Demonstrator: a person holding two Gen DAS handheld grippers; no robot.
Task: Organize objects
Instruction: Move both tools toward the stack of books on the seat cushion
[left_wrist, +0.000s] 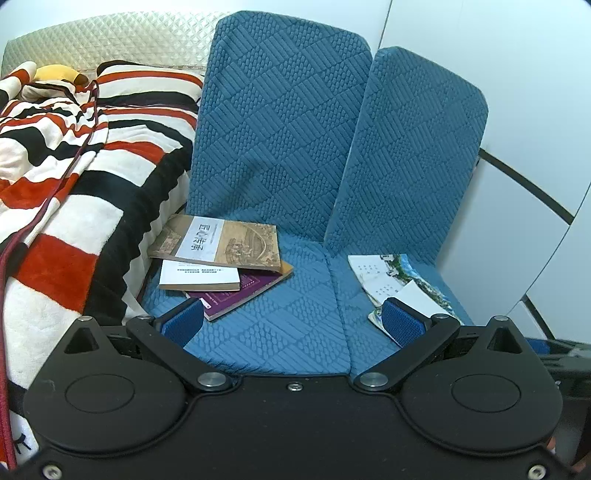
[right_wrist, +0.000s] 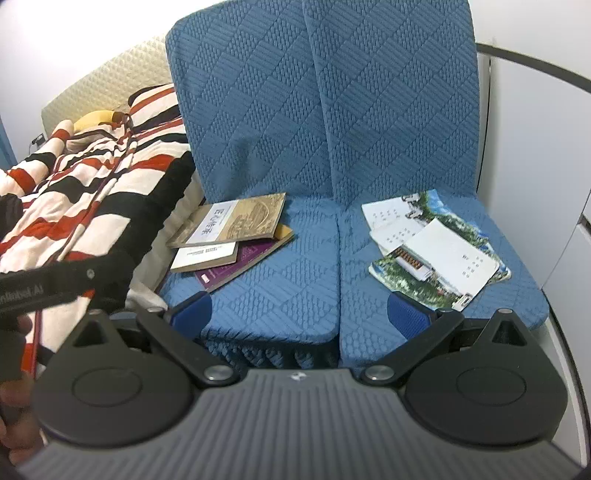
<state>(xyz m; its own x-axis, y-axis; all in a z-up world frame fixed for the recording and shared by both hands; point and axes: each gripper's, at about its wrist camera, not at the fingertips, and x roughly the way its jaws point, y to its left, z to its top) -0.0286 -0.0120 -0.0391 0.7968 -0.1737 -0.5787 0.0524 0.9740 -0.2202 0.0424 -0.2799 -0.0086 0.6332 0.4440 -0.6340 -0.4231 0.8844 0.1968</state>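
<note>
Both jaws spread wide, nothing between them. Left hand-held gripper (left_wrist: 293, 321) and right hand-held gripper (right_wrist: 299, 314) hang released above the front edge of the blue seat (left_wrist: 295, 314), angled down toward it.

Ahead-left of each gripper: messy stack of three. Tan picture-cover book (left_wrist: 218, 242) on top, white book (left_wrist: 199, 277) under its near edge, purple book (left_wrist: 236, 295) at the bottom, fanned out toward the seat's centre seam. Ahead-right: loose heap of illustrated booklets (right_wrist: 436, 236), overlapping, on the right cushion.

Risks, as I judge them:
- Cushion is soft; pressing a jaw under a cover may dent the seat and shove the book instead of lifting it.
- Taking the tan book first could drag the white one toward the gap beside the striped blanket (left_wrist: 74, 177).
- Thin booklets may slide or fold when pinched.

Orientation: tan book's long axis runs left-right across the view, slightly tilted; purple book's long axis runs diagonally, near-left to far-right. Top booklet also lies diagonally.
</note>
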